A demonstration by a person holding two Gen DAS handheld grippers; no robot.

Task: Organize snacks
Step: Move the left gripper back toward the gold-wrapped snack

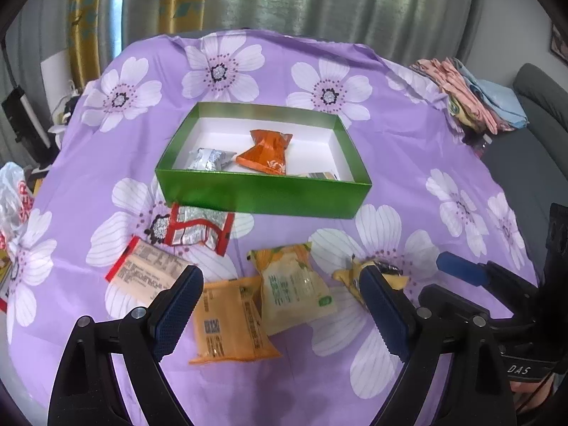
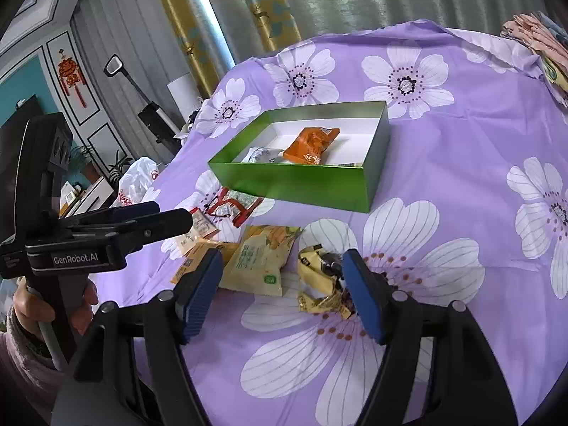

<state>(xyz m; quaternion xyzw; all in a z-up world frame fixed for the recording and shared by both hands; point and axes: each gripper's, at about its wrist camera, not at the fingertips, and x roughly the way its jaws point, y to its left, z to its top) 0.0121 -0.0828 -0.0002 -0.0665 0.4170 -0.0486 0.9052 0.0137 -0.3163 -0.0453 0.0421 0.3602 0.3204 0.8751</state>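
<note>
Blue-padded left gripper [image 1: 280, 305] and right gripper [image 2: 280, 294] fingers spread, empty.

box [image 1: 262, 195]: two packets [image 1: 264, 154] inside | loose packets [image 1: 294, 287] on cloth [image 1: 408, 163] before it

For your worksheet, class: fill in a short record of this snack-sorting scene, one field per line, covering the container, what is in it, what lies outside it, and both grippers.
container: open green cardboard box with white inside, on the purple flowered tablecloth
inside box: crinkled orange packet, silver foil packet, one more barely visible
outside box: red-and-silver wrapper, red-edged beige packet, flat orange packet, pale yellow-green packet, crumpled yellow wrapper
left gripper: open, empty
right gripper: open, empty
</note>
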